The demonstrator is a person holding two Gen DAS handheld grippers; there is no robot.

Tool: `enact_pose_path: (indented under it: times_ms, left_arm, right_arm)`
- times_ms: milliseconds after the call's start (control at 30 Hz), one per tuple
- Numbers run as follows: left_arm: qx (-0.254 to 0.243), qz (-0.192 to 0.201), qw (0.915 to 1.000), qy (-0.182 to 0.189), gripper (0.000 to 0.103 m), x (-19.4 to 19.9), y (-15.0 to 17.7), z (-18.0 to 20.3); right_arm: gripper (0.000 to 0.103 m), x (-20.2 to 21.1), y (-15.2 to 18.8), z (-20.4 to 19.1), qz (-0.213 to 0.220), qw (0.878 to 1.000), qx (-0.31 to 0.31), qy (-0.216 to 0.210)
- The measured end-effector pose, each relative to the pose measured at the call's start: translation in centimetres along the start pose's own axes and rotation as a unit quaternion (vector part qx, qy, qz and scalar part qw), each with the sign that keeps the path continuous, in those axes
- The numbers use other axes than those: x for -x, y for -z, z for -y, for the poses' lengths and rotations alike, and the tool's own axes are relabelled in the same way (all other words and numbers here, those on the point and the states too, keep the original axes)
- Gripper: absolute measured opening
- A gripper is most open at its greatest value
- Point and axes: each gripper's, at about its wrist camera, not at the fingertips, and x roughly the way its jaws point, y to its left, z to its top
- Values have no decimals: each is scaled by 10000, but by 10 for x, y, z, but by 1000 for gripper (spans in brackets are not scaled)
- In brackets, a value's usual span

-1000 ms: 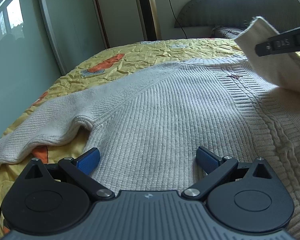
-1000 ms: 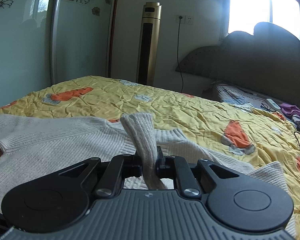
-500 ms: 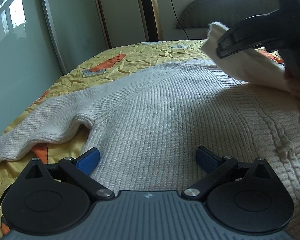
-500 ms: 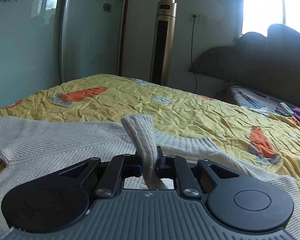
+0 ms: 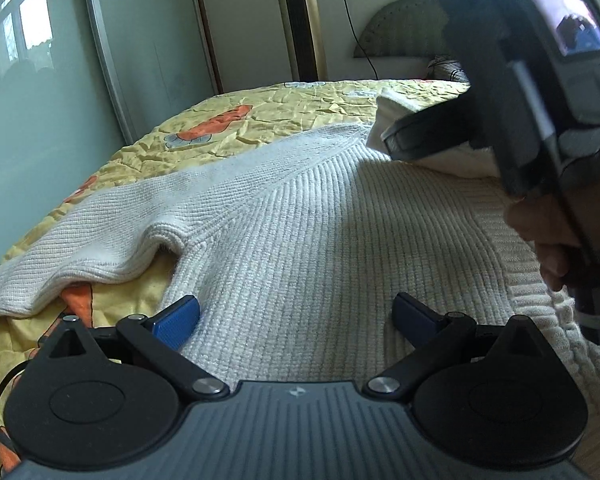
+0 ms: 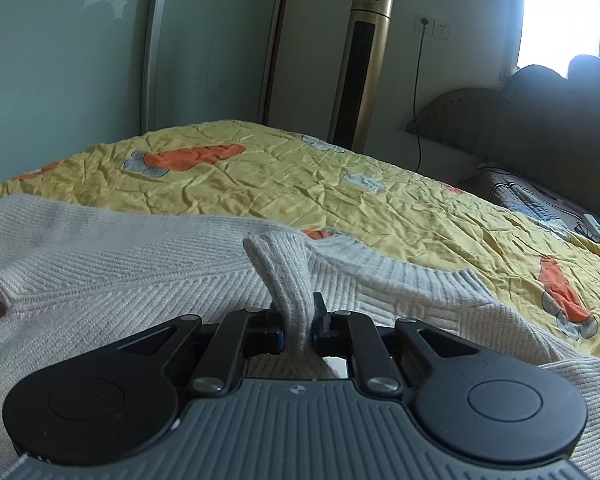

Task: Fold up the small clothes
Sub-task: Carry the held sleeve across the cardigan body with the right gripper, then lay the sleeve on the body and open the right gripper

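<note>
Right gripper [image 6: 299,330]: fingers clamped on the sweater's right sleeve cuff [image 6: 284,272]; I had swung it leftward over the body within the last second, so it now hung above the chest. Left gripper [image 5: 296,314]: fingers spread wide, resting low on the cream knit sweater [image 5: 300,240], holding nothing, unmoved. Sweater lay flat on the yellow carrot-print bedspread [image 6: 340,184], left sleeve [image 5: 100,232] outstretched. Judgement: first sleeve fold nearly laid; release next.
</note>
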Motion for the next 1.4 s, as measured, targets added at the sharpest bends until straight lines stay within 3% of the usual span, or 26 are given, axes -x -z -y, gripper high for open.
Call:
enact_pose_path:
  times_ms: [233,333,600,667,800,933,1067,1167,1400]
  left_arm:
    - [0,1,10000,-2,103,0,0,1]
    - [4,0,10000,1,103,-1,0,0]
    - [-4,1,10000,-9,103,-1,0,0]
    - [-13,3,10000,-18,103,-2,0,1]
    - [-16,4,10000,-20,103,-2,1,1]
    - [-21,6,10000,-26,103,-2,1,1]
    - [-20,6,10000,-25,103,-2,1,1]
    - [-21,6,10000,-26,103,-2,1,1]
    - [-11,6,10000,-22,103,-2,0,0]
  right_arm:
    - [17,-11,8,-4,-171,9997,155,-75]
    - [28,-15,9,-1,-327,9992,55,-236]
    - [33,10,6,3,-121,9985,19,-535]
    - [16,17,4,2,-44,9981,98,-611]
    - [15,16,1,-9,-18,9976,428,-544]
    - [16,7,0,-13,-94,9972,339,-657]
    - [28,-8,5,-16,-455,9955,367,-747]
    - [36,1,4,-12,-441,9955,200,-819]
    - [39,41,4,20,-218,9886,-743,-1291]
